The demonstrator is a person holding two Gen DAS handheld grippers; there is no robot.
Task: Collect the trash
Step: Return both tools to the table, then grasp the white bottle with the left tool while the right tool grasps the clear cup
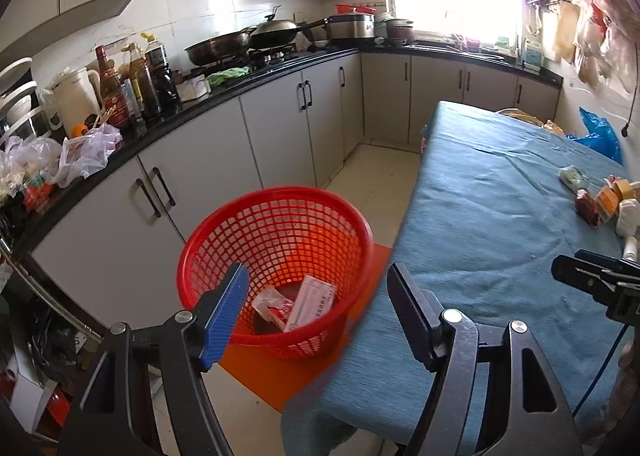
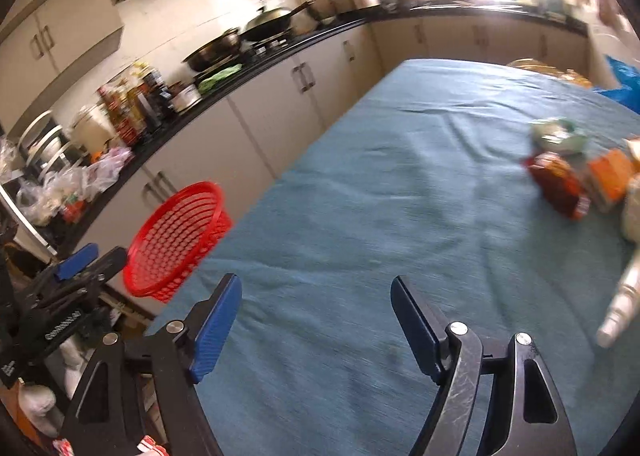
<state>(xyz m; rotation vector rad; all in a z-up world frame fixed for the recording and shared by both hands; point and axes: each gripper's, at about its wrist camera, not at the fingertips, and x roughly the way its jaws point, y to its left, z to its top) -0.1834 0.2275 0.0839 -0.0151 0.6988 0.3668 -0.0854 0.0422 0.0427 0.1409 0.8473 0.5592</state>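
Down beside the blue-clothed tabletop, a red plastic mesh basket is sitting on an orange mat, holding a white paper packet and a red-and-clear wrapper. Crumpled wrappers and small cartons are lying far right on the cloth. Left gripper and right gripper are both hanging released, empty.

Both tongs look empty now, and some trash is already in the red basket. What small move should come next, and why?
Probably move the right tongs forward and to the right over the blue tablecloth toward the dark red packet. Both the right and the left tongs stand open with nothing between them, the red basket already holds wrappers, and a cluster of trash still lies on the cloth.
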